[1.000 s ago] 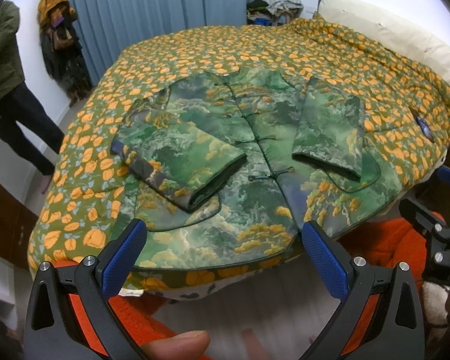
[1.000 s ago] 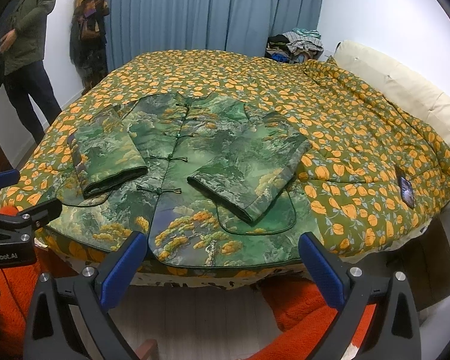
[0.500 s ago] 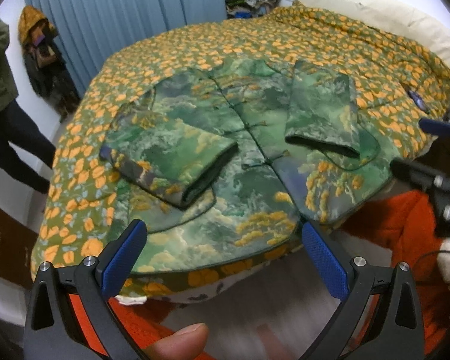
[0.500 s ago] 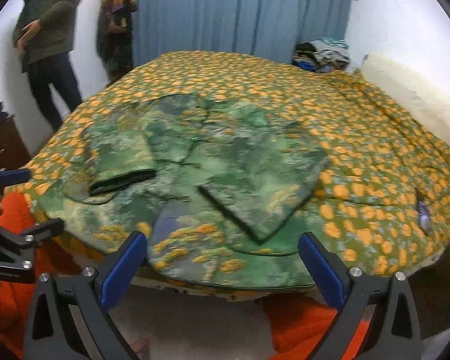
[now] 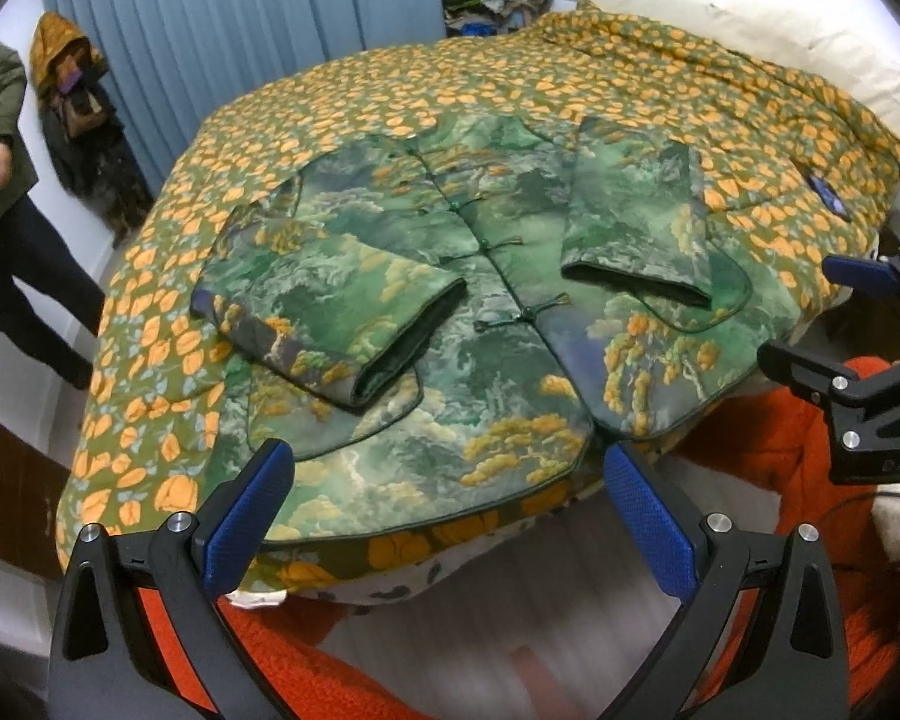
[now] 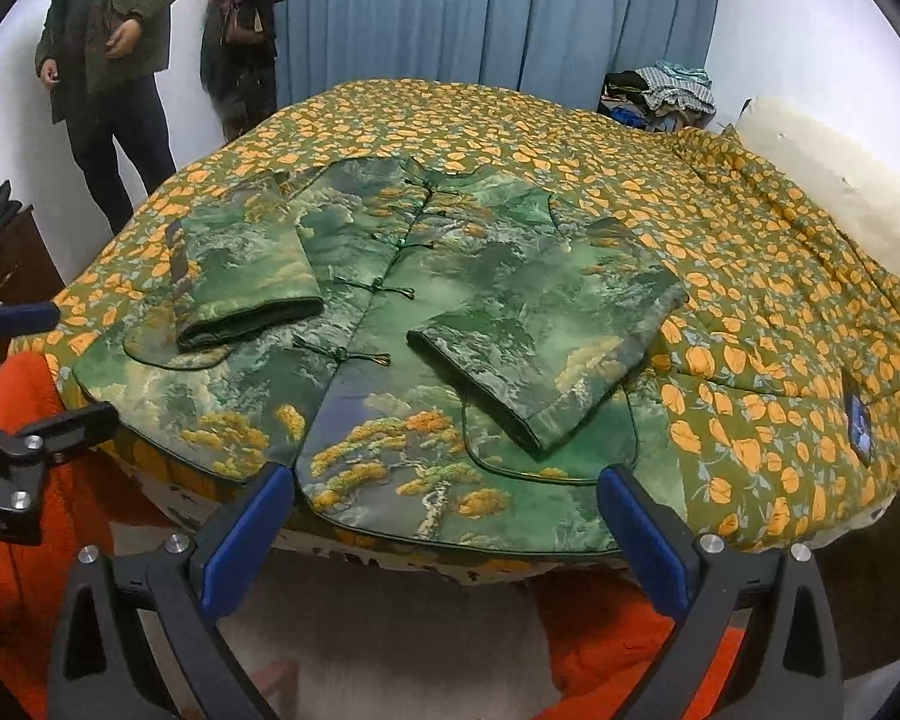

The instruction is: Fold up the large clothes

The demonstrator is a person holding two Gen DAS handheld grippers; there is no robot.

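with both pairs of blue-padded fingers spread wide and gripping nothing, i hold my left gripper [image 5: 444, 498] and right gripper [image 6: 441, 519] just short of the bed edge. beyond them the green landscape-print padded jacket [image 6: 438, 324] lies flat on the orange-flowered green quilt [image 6: 750, 312], sleeves folded inward.

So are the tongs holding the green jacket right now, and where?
No, nothing is held. The left tongs and right tongs are both open, hovering just off the bed's edge near the hem of the green jacket, not touching it.
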